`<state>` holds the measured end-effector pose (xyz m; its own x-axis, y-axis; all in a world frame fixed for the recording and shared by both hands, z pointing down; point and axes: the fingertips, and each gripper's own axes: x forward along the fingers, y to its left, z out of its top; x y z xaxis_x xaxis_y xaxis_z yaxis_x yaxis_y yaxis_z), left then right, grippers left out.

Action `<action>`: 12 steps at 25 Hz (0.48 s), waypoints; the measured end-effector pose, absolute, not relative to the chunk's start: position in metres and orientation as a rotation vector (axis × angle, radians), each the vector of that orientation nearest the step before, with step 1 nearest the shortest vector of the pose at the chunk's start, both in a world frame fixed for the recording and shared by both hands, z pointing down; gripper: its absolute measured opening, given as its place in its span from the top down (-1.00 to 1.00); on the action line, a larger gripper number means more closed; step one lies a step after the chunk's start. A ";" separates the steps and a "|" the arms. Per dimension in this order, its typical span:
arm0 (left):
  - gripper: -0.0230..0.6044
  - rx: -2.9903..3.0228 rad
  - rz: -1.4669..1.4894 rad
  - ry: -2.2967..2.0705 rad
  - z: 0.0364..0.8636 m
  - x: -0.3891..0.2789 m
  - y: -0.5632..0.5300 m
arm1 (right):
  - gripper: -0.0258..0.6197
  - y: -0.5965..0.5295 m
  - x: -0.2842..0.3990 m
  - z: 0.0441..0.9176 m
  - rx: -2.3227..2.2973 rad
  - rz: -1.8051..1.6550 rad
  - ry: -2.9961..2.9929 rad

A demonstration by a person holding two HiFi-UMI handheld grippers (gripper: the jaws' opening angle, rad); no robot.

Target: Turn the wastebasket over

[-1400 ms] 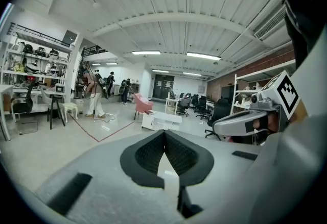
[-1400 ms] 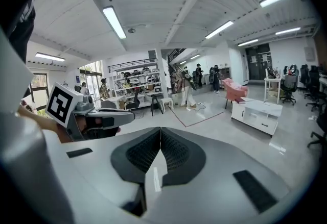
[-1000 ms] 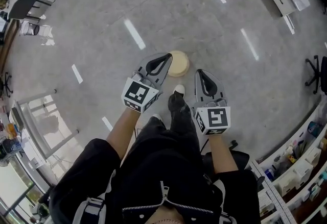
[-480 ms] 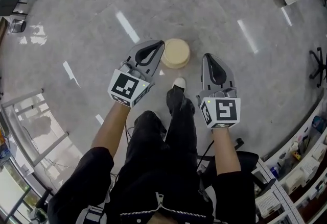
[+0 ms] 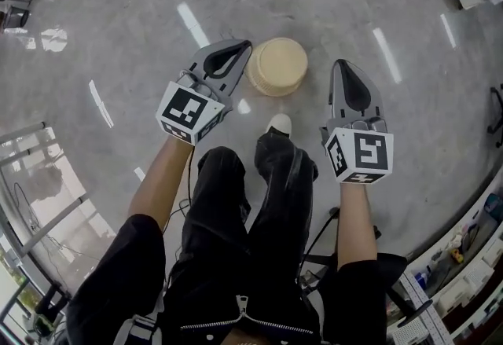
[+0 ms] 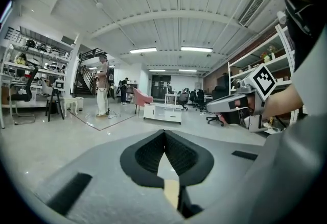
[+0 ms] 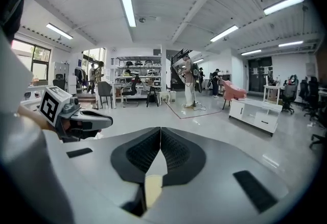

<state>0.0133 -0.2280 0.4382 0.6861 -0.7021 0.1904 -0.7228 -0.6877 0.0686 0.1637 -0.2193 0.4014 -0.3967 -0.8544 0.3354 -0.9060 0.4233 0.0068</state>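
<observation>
Big glossy grey floor all around, and the beige wastebasket sits on it just ahead of the person's white-toed shoe. From above I only see a flat round top, so I'd guess it's standing base-up. The left gripper has its tip right beside the wastebasket's left side, and I can't tell if it's touching. The right gripper is off to the wastebasket's right, clearly apart. Both sets of tongs are pressed together with nothing in them. With the tongs closed like that, a nudge could just skid the bin across the slick floor or tip it rolling, instead of flipping it.
</observation>
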 end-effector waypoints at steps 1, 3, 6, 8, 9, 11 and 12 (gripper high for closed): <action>0.91 2.760 0.232 -1.167 0.452 0.011 -0.226 | 0.89 -0.218 0.163 0.412 1.530 0.254 -2.391; 0.91 2.772 0.242 -1.169 0.480 0.006 -0.224 | 0.89 -0.219 0.158 0.432 1.527 0.232 -2.408; 0.91 2.791 0.234 -1.176 0.514 0.002 -0.221 | 0.89 -0.221 0.156 0.464 1.518 0.186 -2.421; 0.91 2.799 0.233 -1.180 0.535 0.001 -0.220 | 0.89 -0.222 0.158 0.488 1.512 0.161 -2.422; 0.91 2.801 0.233 -1.186 0.547 0.000 -0.220 | 0.89 -0.223 0.159 0.500 1.508 0.152 -2.423; 0.91 2.806 0.236 -1.199 0.572 -0.003 -0.222 | 0.88 -0.228 0.163 0.528 1.501 0.141 -2.421; 0.91 2.810 0.239 -1.203 0.585 -0.004 -0.223 | 0.88 -0.230 0.164 0.543 1.499 0.139 -2.416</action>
